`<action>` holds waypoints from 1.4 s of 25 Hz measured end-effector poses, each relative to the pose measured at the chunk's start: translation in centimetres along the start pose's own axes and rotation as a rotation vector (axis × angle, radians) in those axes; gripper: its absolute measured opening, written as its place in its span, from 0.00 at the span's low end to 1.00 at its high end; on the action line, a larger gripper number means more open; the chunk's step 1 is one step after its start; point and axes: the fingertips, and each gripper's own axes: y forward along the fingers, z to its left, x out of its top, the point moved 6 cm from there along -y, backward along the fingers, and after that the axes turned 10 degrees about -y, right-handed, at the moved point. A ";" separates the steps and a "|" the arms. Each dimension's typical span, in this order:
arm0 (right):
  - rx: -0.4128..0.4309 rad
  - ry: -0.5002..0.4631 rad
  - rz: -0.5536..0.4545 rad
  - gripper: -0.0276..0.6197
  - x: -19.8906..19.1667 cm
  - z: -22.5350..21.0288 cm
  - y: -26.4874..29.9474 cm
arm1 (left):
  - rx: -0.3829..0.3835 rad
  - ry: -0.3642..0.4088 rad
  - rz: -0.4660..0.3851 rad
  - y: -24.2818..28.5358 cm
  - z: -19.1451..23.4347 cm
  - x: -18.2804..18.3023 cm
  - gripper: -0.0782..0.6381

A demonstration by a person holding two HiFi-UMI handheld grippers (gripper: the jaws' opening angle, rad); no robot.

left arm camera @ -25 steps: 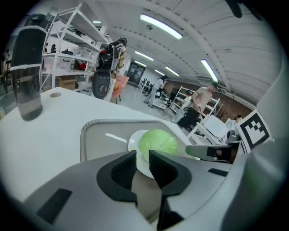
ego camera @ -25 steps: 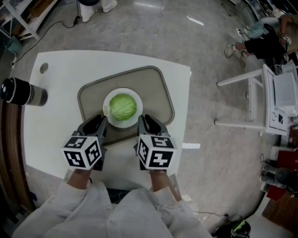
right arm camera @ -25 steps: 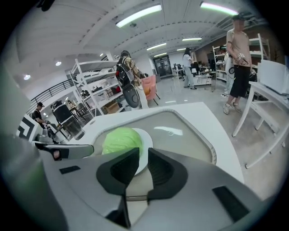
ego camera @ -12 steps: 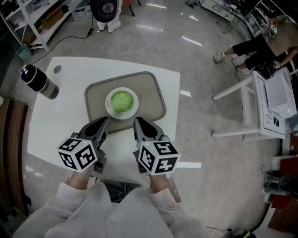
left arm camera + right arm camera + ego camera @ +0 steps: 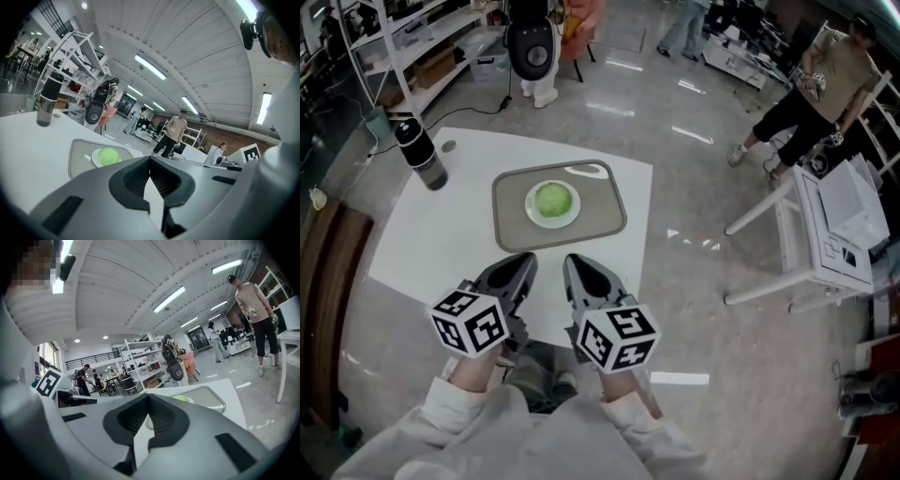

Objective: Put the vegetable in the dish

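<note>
The vegetable, a round green cabbage [image 5: 552, 200], lies in a white dish [image 5: 569, 216] on a grey tray [image 5: 600, 217] at the far side of the white table [image 5: 441, 244]. Both grippers hover over the table's near edge, well short of the tray. My left gripper [image 5: 525, 265] has its jaws together and holds nothing; so does my right gripper [image 5: 575, 266]. In the left gripper view the cabbage [image 5: 108, 155] shows beyond the shut fingertips [image 5: 146, 165]. The right gripper view shows only the top of the cabbage [image 5: 181, 399] over its jaws.
A dark bottle [image 5: 422, 155] stands at the table's far left corner. A white stand with papers [image 5: 825, 220] is on the floor to the right. People [image 5: 820, 80] stand farther off, and shelves [image 5: 403, 47] line the back left.
Both grippers have drawn back from the dish's rim to the table's near edge. The head view has risen and tilted, showing more of the room.
</note>
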 end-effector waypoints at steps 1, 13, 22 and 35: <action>0.011 -0.008 -0.007 0.06 -0.1 0.8 -1.2 | -0.005 0.005 -0.001 -0.9 -0.9 -0.8 0.12; 0.056 -0.038 -0.085 0.06 -1.1 7.5 -10.8 | -0.002 0.058 -0.015 -9.4 -6.8 -6.8 0.12; 0.010 -0.007 -0.085 0.06 -2.4 8.5 -12.5 | -0.042 0.058 -0.025 -11.2 -7.6 -7.5 0.12; -0.065 -0.088 -0.065 0.06 -2.1 11.7 -12.9 | -0.043 0.107 0.015 -13.1 -7.1 -7.0 0.12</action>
